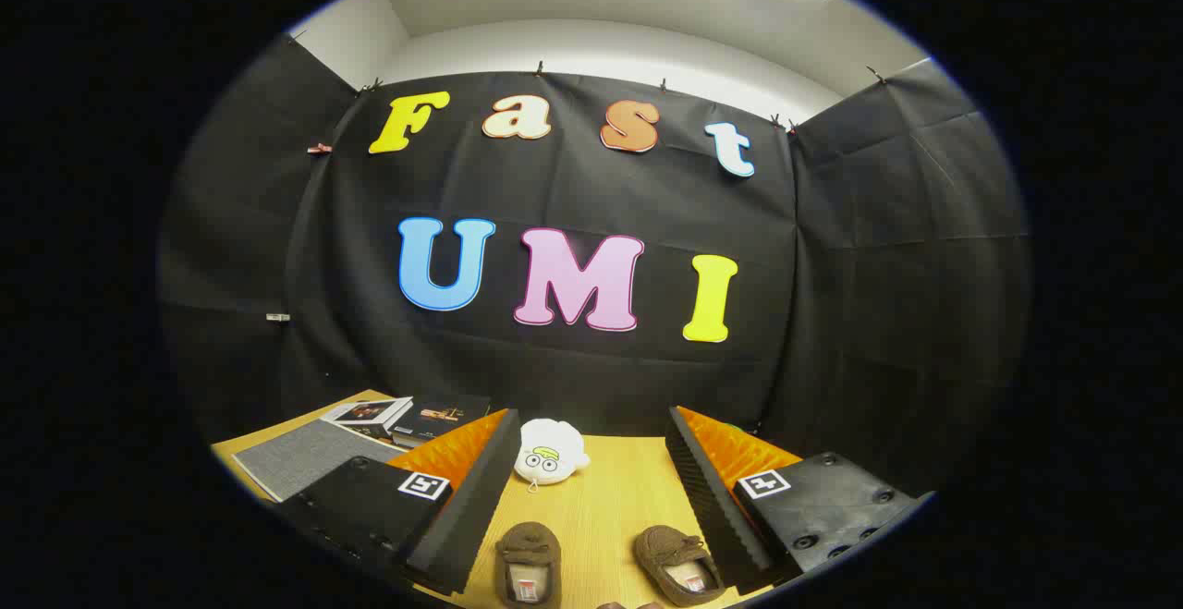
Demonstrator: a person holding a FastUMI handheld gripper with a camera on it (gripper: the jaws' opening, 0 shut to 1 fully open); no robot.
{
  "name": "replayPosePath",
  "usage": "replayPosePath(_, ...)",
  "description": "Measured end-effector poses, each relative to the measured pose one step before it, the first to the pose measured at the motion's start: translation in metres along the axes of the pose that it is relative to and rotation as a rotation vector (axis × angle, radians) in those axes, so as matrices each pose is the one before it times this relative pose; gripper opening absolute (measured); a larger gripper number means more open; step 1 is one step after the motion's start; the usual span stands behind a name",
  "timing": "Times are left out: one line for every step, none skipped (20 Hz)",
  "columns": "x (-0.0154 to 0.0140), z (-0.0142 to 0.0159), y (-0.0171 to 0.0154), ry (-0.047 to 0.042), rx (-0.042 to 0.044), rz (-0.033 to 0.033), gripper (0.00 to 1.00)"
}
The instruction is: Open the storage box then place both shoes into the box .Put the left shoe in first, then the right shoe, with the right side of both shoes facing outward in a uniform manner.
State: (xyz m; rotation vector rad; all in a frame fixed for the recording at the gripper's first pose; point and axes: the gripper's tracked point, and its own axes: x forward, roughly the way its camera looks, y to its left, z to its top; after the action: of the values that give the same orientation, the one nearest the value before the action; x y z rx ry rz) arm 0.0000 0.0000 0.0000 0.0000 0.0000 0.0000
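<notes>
I have the gripper point(591, 489) held above a wooden table point(610, 507), its two fingers point(462, 517) spread wide apart with nothing pressed between them. Between the fingers, closest to me, sit two small brown shoes. The left-hand shoe point(528, 561) lies just beside the inner face of the left finger; the right-hand shoe point(677, 565) lies just beside the inner face of the right finger. Both stand upright on their soles with their openings toward me and toes pointing away, and they are apart from each other with bare table between them. I cannot tell from here which one is the left shoe of the pair.

A little farther on, still between the fingers and nearer the left one, a white plush toy point(549, 451) with a cartoon face rests on the table.

Off to the left, beyond the left finger, a grey mat point(300, 456) lies flat, and past it a few books point(407, 417) are laid near the table's far edge. Behind everything hangs the booth's black cloth wall point(869, 313).
</notes>
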Motion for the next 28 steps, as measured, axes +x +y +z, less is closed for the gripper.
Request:
replayPosePath(-0.00082,-0.00105,-0.00018,0.00337,0.00315,-0.00126,0.97)
replayPosePath(0.00028,0.00058,-0.00088,0.00082,0.00378,-0.00165,0.97)
replayPosePath(0.00005,0.00085,-0.00049,-0.00234,0.00259,0.00150,0.97)
replayPosePath(0.00075,0.00116,-0.00035,-0.00191,-0.00249,-0.00133,0.97)
replayPosePath(0.00040,0.00060,-0.00160,-0.00280,-0.00271,-0.00122,0.97)
replayPosePath(0.00023,-0.00087,-0.00042,0.00326,0.00168,-0.00080,0.97)
replayPosePath(0.00050,-0.00125,0.00041,0.00548,0.00662,0.00101,0.97)
replayPosePath(-0.00034,-0.00159,0.00039,0.00535,0.00236,-0.00063,0.97)
replayPosePath(0.00005,-0.00129,-0.00017,0.00451,-0.00685,-0.00364,0.97)
replayPosePath(0.00006,-0.00063,-0.00098,0.00276,-0.00923,-0.00360,0.97)
replayPosePath(0.00052,-0.00009,0.00175,0.00142,-0.00400,0.00229,0.97)
replayPosePath(0.00025,-0.00097,0.00190,0.00161,0.00202,0.00253,0.97)
replayPosePath(-0.00053,-0.00186,0.00089,0.00323,-0.00043,0.00201,0.97)
replayPosePath(0.00032,-0.00112,0.00057,0.00383,-0.00251,-0.00009,0.97)
replayPosePath(0.00031,0.00134,0.00056,0.00042,-0.00050,0.00137,0.97)
replayPosePath(-0.00022,-0.00075,0.00158,0.00141,0.00165,0.00228,0.97)
replayPosePath(0.00065,-0.00081,0.00205,0.00308,0.00119,0.00309,0.97)
replayPosePath(0.00041,-0.00137,0.00178,0.00422,0.00118,0.00413,0.97)
replayPosePath(-0.00071,-0.00088,0.00232,0.00485,0.00081,0.00446,0.97)
replayPosePath(0.00013,-0.00095,0.00215,0.00460,0.00109,0.00595,0.97)
replayPosePath(0.00054,-0.00008,0.00287,0.00548,0.00502,0.00814,0.97)
replayPosePath(0.00011,-0.00183,0.00461,0.00896,0.00880,0.01500,0.97)
replayPosePath(0.00118,-0.00283,0.00533,0.01423,0.00913,0.01710,0.97)
replayPosePath(0.00188,-0.00355,0.00445,0.02018,0.01012,0.01779,0.97)
replayPosePath(0.00217,-0.00583,0.00266,0.02580,0.01549,0.01483,0.97)
replayPosePath(0.00245,-0.00577,0.00307,0.02994,0.02140,0.01498,0.97)
replayPosePath(0.00306,-0.00604,0.00245,0.03098,0.02687,0.01379,0.97)
replayPosePath(0.00366,-0.00489,0.00118,0.03314,0.02981,0.00942,0.97)
